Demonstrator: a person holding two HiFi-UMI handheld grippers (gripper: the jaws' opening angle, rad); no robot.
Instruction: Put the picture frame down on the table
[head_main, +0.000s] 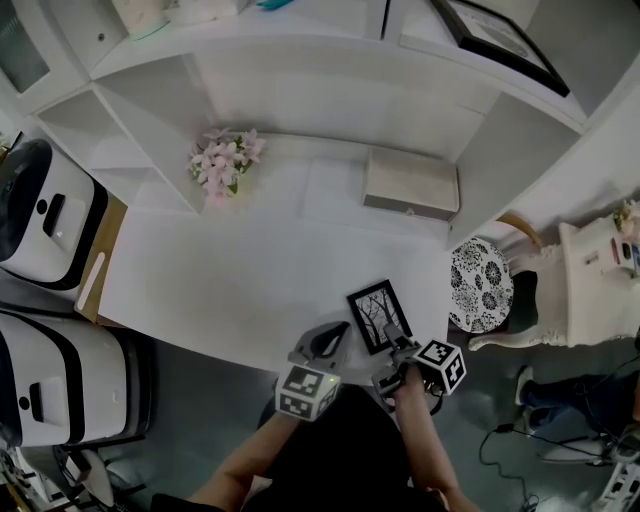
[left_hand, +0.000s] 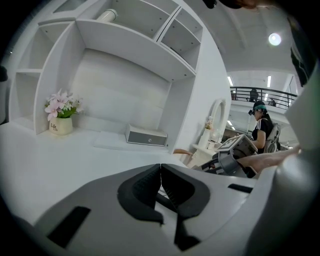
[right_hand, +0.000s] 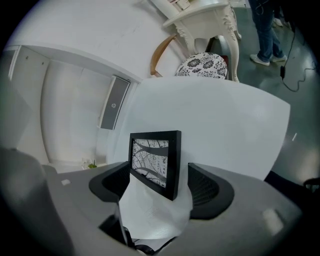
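Near the bottom centre of the head view, the picture frame (head_main: 379, 316) is lying on the white table (head_main: 230, 280), close to its front edge, with its long axis running up the picture and leaning slightly left, so that its near short end is pointing at the right gripper (head_main: 397, 350). That gripper is sitting just below the frame and is clearly the nearer one. The left gripper (head_main: 328, 342) is hanging off to the lower left, beside the frame but apart from it. Through the right gripper view, the jaws are standing wide, one dark pad on each long side of the frame with a gap showing on both, so they are flanking it rather than pinching it. In the left gripper view, the jaws are pressing together with nothing between them. The frame is looking thin and rectangular, with a black border around a black-and-white print of bare branches. Judging from this, it seems to be resting flat, so any pull-back is calling for a straight line along that long axis, keeping the pads off its edges.
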